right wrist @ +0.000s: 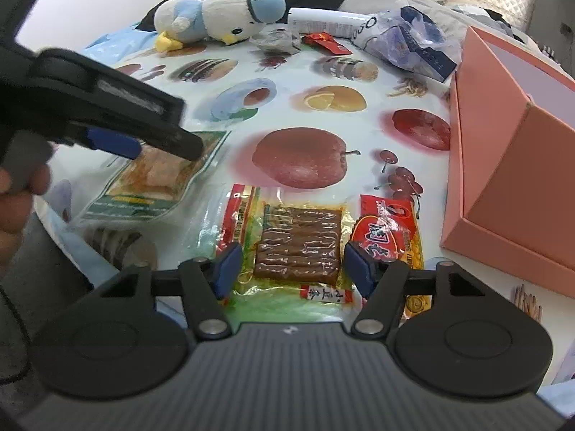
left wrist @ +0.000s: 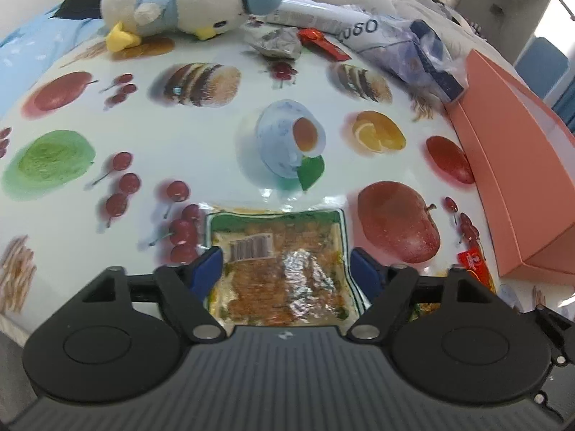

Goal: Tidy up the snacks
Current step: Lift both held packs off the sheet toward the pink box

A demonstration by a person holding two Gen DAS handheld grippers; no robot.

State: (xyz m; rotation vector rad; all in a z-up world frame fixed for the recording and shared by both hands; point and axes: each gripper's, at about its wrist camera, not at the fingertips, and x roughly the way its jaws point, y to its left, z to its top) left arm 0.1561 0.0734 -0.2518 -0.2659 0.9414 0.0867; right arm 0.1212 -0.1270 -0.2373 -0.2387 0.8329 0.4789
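A green-edged snack packet lies on the fruit-print tablecloth between the blue pads of my left gripper, which is open around it. The packet and the left gripper also show in the right wrist view. My right gripper is open, its pads either side of a brown snack packet with a yellow-red wrapper. A red packet lies just to its right. A small red packet lies at the far side.
An open pink box stands at the right; it also shows in the left wrist view. A plush penguin, a crumpled foil wrapper, a white tube and a plastic bag lie at the far edge.
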